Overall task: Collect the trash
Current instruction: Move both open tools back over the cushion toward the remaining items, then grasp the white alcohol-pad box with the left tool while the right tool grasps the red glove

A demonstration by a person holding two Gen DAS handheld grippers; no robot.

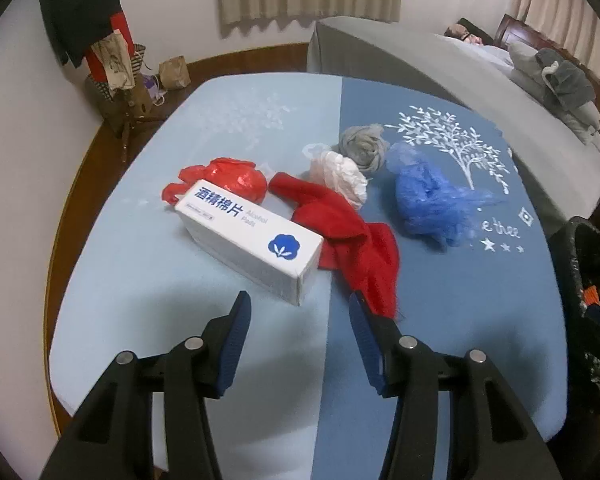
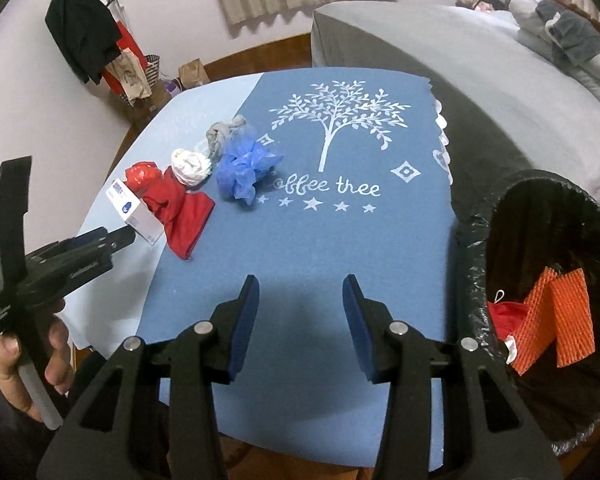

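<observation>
1. Blue cloth in two shades, pale on the left and darker with a white tree print on the right, covered the tabletop point(image 2: 320, 240).
2. Near its middle lay a cluster of trash: a white alcohol-pad box point(image 1: 250, 236), a crumpled red plastic bag point(image 1: 228, 178) touching the box's far end, and a red cloth point(image 1: 352, 240) draped against the box's right side.
3. Behind the red cloth sat a white wad point(image 1: 342, 174), a grey wad point(image 1: 362, 146) and a crumpled blue plastic bag point(image 1: 428, 200), bunched close together.
4. The left tool point(image 1: 298, 316) hovered just short of the box's near corner, its jaws spread wide and empty.
5. The right tool point(image 2: 300, 300) hung over bare dark-blue cloth near the front edge, its jaws likewise parted and holding nothing.
6. A black-lined trash bin point(image 2: 480, 240) stood just beside the tabletop's right edge, with orange foam netting point(image 2: 556, 336) and a red scrap point(image 2: 508, 316) inside.
7. A grey bed point(image 2: 440, 44) stood beyond the tabletop.
</observation>
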